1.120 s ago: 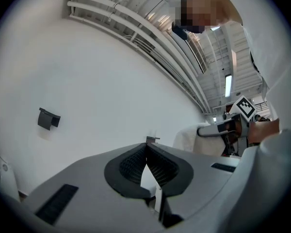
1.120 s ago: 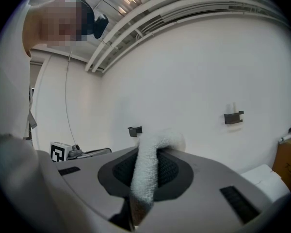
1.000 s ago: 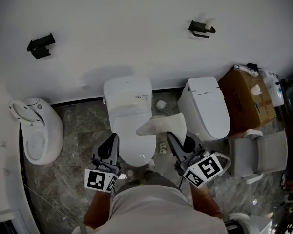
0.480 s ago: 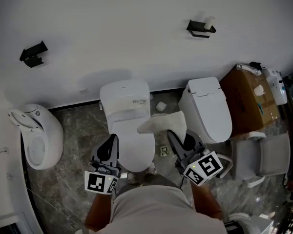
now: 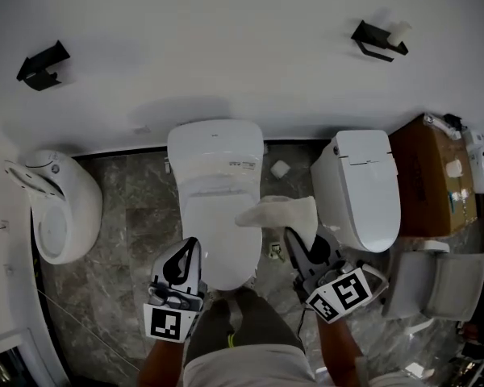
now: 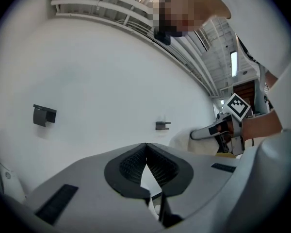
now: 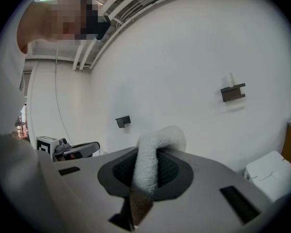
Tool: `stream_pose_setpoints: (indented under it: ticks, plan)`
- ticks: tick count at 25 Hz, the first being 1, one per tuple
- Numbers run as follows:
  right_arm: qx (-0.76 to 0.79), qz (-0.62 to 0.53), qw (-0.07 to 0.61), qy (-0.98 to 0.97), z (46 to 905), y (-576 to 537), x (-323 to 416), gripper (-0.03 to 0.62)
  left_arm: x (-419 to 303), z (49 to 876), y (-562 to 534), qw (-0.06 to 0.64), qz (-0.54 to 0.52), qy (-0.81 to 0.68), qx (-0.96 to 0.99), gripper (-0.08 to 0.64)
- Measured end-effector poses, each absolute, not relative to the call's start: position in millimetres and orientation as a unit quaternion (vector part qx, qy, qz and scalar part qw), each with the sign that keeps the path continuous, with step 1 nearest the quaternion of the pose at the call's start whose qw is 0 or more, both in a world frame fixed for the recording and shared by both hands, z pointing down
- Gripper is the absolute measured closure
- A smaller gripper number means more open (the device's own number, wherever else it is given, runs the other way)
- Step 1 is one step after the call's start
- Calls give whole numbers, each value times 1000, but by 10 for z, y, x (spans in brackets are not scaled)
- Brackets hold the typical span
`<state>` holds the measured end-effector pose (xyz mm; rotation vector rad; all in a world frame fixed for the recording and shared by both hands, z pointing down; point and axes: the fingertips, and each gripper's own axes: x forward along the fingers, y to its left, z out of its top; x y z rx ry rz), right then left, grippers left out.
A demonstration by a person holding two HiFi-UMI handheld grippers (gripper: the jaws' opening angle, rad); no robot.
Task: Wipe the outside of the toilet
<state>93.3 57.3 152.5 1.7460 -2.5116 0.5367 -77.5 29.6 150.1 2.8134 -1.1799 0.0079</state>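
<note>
The wipe looks about to begin rather than under way. From the head view, the white ceramic toilet with its lid down point(image 5: 214, 192) stands against the wall between the two grippers. The fluffy cream cloth point(image 5: 278, 214) hangs over the toilet's right edge, near the seat. Whether it touches the shell I cannot tell.

The next move, as I judge it, is to lower the cloth onto the lid or the right flank and press it flat. A loose fold would only skim the surface. Long strokes along the outer shell would follow.

The left gripper point(image 5: 184, 252) hovers at the front left of the bowl. In its own view its grey ribbed jaws meet at the tips, with nothing between them, so the left gripper point(image 6: 146, 152) is empty and takes no part for now.

The right gripper point(image 5: 298, 244) sits just right of the bowl. In its own view the right gripper point(image 7: 148, 171) has its jaws clamped on the cream cloth point(image 7: 153, 154), which bulges up out of the pads and folds over.
</note>
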Motion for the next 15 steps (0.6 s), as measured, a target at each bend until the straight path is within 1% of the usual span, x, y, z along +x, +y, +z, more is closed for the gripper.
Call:
stream_pose_setpoints:
  ticks: [7,15]
  plan:
    - [550,182,19,-815,2363,39,1139,522,-549,2291,-112,54,19,-405,913,542]
    - [539,182,23,-822,3126,-500,1364,522,-254,2947,-442,68,33,-400,913,542]
